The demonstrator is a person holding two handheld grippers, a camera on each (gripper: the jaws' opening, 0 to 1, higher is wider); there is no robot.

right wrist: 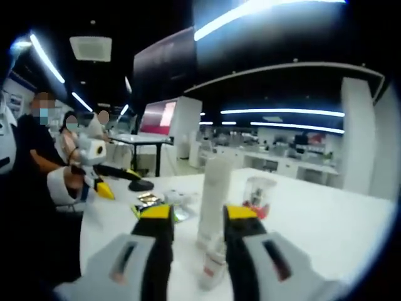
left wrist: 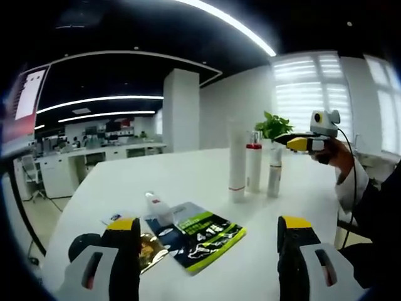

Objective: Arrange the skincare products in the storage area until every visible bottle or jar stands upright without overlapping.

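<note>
At the centre of the right gripper view, the right hand-held gripper (right wrist: 197, 229) has its jaws apart around the tall white tube (right wrist: 213, 200) on the worktop (right wrist: 326, 232), so an off-centre closing could tip it against the small bottle (right wrist: 213, 266) below, while the left hand-held gripper (left wrist: 210, 241) waits with jaws apart.

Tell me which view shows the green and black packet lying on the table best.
The left gripper view: the green and black packet lies flat on the white table between the left tool's jaws, its printed face towards the camera. In the right gripper view it is a small, blurred sliver past the right tool.
</note>
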